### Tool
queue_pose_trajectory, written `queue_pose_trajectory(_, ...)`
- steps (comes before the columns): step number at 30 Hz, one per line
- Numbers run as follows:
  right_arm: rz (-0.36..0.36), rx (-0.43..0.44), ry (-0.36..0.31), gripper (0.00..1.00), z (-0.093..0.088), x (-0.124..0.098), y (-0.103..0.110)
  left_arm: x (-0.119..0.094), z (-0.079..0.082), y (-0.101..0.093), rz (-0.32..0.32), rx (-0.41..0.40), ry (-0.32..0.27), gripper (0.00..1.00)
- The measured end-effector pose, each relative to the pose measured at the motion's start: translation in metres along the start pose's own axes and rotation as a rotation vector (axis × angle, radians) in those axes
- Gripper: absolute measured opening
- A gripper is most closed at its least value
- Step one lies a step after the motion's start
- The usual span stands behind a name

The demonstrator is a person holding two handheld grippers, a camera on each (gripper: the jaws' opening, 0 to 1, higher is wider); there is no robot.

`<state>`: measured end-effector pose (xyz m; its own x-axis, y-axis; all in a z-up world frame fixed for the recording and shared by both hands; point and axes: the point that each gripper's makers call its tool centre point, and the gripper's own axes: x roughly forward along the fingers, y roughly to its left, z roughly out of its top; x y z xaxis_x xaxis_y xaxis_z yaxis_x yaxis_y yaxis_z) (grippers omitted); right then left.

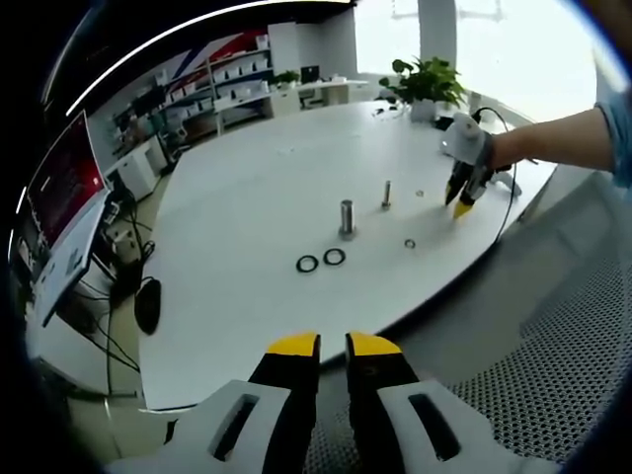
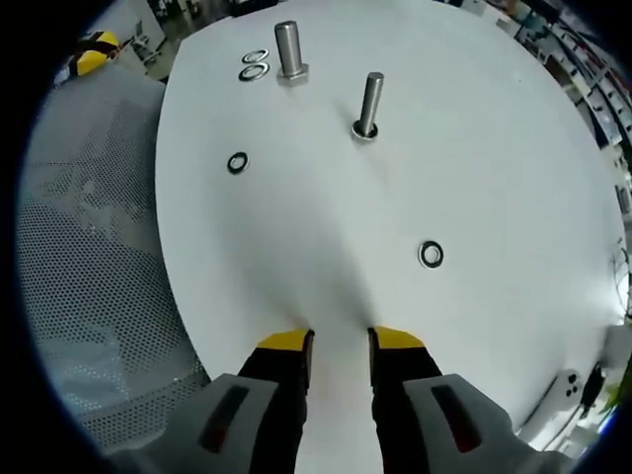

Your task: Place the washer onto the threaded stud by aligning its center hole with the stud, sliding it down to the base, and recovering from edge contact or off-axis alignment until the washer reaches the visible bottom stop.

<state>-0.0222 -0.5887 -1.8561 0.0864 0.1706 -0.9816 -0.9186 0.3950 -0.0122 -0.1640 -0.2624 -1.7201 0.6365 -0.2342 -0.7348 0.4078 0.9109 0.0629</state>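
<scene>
We are at the reach: right gripper point(image 2: 341, 341), jaws slightly spread and empty, must pinch the nearest washer point(image 2: 431, 255) before the stud point(image 2: 370, 102).

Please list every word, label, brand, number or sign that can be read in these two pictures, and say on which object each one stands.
No text can be read in either view.
The red wall screen: any marks on it are too blurred to read.
The red and blue wall graphic: shapes only, no letters legible.
The round white table, the two upright metal studs and the small metal washers: no markings visible.
</scene>
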Motion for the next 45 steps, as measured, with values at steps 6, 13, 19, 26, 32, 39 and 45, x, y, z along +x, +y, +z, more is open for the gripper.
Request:
queue_pose_trajectory(6,-0.007,0.000,-0.033,0.25,0.000,-0.001,0.002,0.000,0.000,0.000,0.001,-0.002,-0.001,0.08)
queue_pose_trajectory(13,0.006,-0.027,-0.020,0.23,0.001,0.000,0.002,0.000,-0.001,0.000,0.001,0.000,0.005,0.08)
queue_pose_trajectory(19,-0.021,-0.014,-0.046,0.21,0.004,-0.003,-0.009,0.000,0.000,0.000,0.002,-0.004,0.002,0.08)
queue_pose_trajectory(26,-0.029,0.047,-0.088,0.21,0.016,-0.007,-0.024,0.000,0.000,0.000,0.000,-0.003,0.001,0.08)
queue_pose_trajectory(32,-0.190,-0.076,-0.069,0.21,0.029,-0.014,-0.051,0.000,0.000,0.001,-0.001,-0.003,0.001,0.08)
queue_pose_trajectory(39,-0.393,-0.272,0.011,0.22,0.033,-0.018,-0.076,0.000,0.000,0.000,-0.003,-0.001,0.003,0.08)
queue_pose_trajectory(45,-0.415,-0.312,0.013,0.23,0.038,-0.016,-0.074,0.001,-0.001,0.000,-0.005,0.001,0.008,0.08)
